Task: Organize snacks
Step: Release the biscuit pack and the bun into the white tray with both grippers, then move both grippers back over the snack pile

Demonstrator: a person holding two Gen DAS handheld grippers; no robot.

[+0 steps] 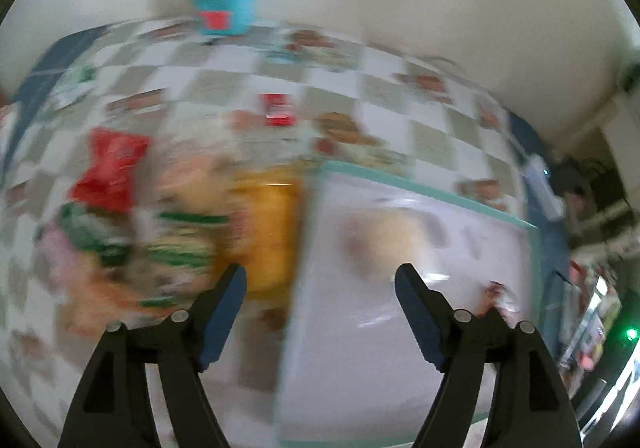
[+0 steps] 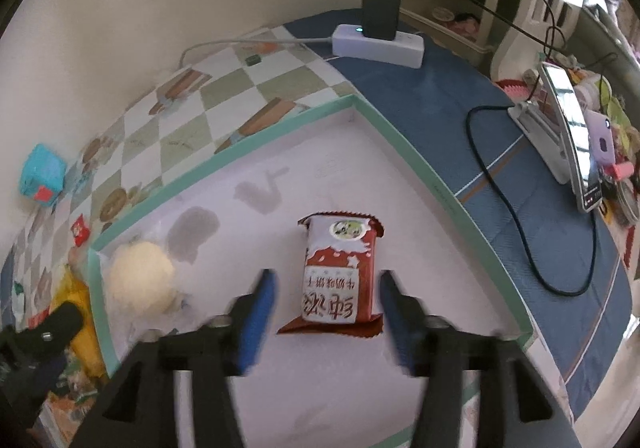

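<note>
The tray (image 2: 404, 152) is the collecting spot. A red packet (image 2: 340, 272) lies flat inside it, between the spread jaws of the right gripper (image 2: 328, 296), untouched by the pads. A pale bun (image 2: 140, 280) sits at the tray's left wall. The left gripper (image 1: 320, 288) gapes empty over that wall (blurred view), facing the unsorted snack pile (image 1: 160, 232) outside.

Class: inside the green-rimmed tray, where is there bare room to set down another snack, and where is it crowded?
Bare floor lies between the red biscuit packet and the tray rim's far corner, also near the camera. The pale bun fills the left corner. Outside, the snack pile left of the tray is crowded.
</note>
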